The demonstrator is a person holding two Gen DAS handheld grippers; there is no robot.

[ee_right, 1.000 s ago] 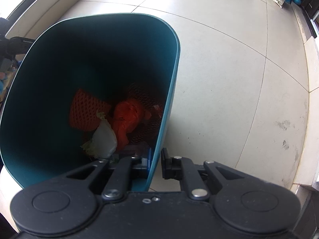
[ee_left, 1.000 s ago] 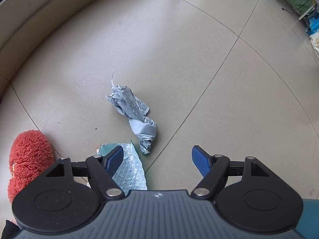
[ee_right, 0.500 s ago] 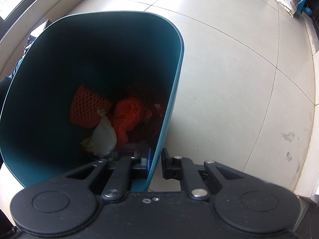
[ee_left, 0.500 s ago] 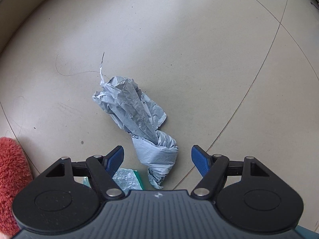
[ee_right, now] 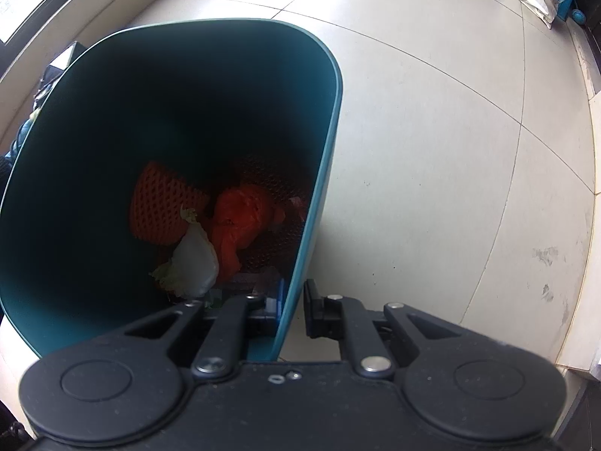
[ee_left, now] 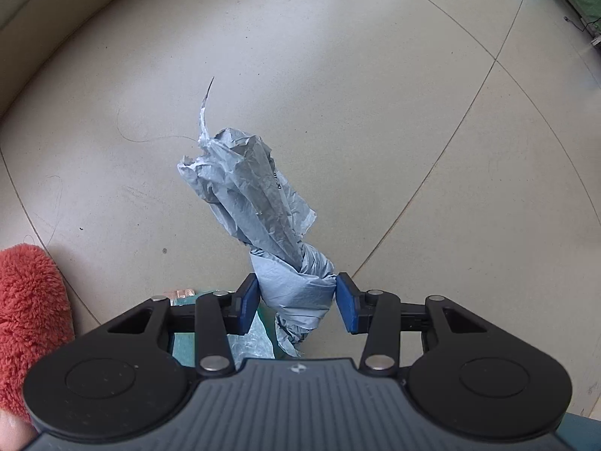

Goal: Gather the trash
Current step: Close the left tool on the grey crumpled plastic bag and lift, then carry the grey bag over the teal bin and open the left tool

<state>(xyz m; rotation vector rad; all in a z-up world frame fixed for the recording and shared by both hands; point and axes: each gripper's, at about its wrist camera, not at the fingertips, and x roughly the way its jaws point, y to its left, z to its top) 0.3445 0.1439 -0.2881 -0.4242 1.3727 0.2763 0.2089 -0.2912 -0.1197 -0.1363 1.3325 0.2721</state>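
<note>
Crumpled grey plastic bag (ee_left: 259, 203): light, soft, crushable; left gripper (ee_left: 296, 302) jaws, just closing, pinch its knotted waist; right gripper (ee_right: 293, 310) clamps teal plastic bin (ee_right: 330, 143) rim.

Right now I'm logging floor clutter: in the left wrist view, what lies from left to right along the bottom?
Red fluffy item → teal packet → grey crumpled bag.

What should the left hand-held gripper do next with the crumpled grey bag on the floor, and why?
Probably finish closing, then lift. The left hand-held gripper has just been closing, and its blue pads now touch both sides of the grey bag's twisted end, which looks barely squeezed. The right hand-held gripper is clamped on the teal bin's rim, ready to receive it.
</note>
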